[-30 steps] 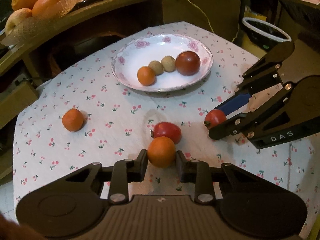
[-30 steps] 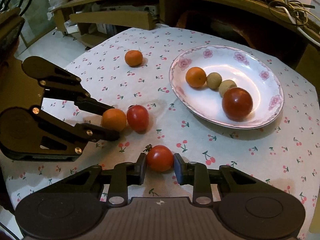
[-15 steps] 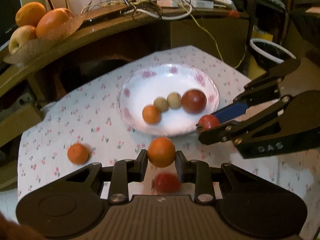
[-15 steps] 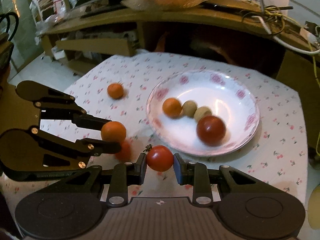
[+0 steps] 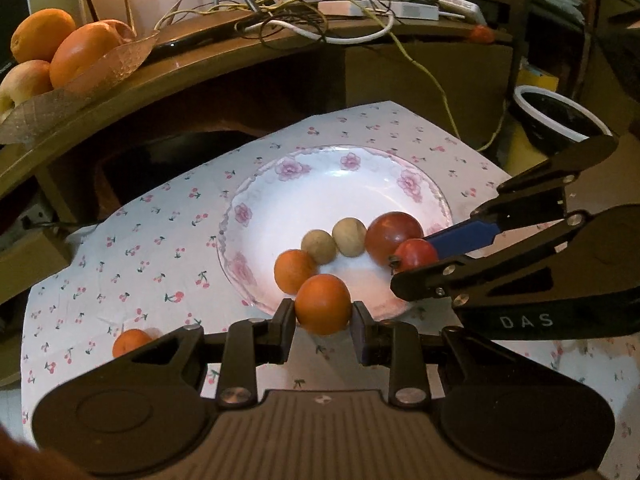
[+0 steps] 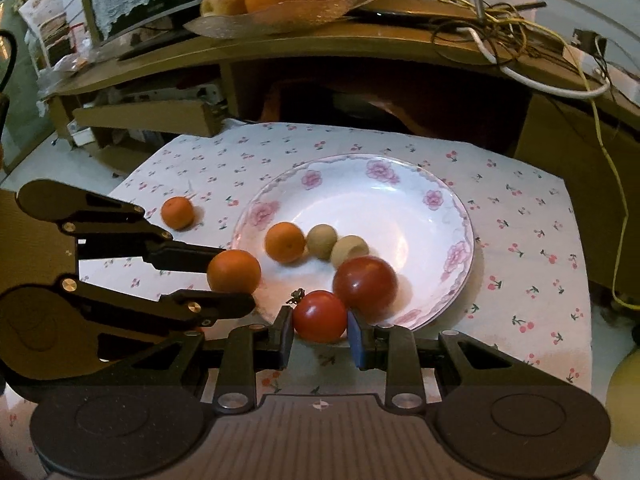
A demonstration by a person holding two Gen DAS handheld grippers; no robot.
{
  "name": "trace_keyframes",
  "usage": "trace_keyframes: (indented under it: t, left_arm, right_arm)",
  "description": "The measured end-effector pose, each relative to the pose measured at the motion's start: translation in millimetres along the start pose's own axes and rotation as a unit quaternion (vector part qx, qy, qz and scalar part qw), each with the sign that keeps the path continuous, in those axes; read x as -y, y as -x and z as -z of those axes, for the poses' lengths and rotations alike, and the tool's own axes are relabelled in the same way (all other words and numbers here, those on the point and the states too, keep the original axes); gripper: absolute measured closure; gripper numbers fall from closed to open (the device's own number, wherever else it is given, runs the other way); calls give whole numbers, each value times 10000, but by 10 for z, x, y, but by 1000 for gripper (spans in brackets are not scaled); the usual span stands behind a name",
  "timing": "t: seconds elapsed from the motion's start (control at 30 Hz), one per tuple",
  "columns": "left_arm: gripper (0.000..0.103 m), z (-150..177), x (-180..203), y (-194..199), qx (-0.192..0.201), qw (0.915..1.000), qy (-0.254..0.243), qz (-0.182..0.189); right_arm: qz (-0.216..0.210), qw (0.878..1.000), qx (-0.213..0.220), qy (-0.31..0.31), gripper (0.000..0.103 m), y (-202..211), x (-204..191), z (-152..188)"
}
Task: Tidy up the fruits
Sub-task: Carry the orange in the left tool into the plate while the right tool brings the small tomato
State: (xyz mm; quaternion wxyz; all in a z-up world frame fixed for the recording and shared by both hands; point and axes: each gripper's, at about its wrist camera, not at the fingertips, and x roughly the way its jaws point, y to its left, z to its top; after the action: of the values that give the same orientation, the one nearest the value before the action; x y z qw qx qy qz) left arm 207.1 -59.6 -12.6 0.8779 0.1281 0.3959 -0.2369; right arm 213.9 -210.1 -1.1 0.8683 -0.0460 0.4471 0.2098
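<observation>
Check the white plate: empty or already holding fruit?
Holding fruit. The white plate carries a small orange, two tan round fruits and a big red tomato.

I see open room on the far half of the plate (image 6: 448,184); its near half is crowded by an orange (image 6: 285,242), two tan fruits (image 6: 322,241) and a big tomato (image 6: 365,282). The shelf (image 6: 320,48) overhangs the table (image 6: 532,240) behind, blocking that side.

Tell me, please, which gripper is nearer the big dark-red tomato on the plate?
Right gripper, beside the big tomato; left gripper is across the plate.
</observation>
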Motion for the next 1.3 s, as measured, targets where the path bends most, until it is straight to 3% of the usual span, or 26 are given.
trace_keyframes:
  t: [0.77, 1.3]
  left_arm:
    - [67, -65, 44, -179, -67, 9994, -173, -280]
    - [62, -76, 32, -15, 134, 9995, -90, -259]
  right_arm:
    - [124, 9994, 200, 260, 71, -35, 17, -97]
    - [98, 9984, 508, -205, 66, 67, 130, -146]
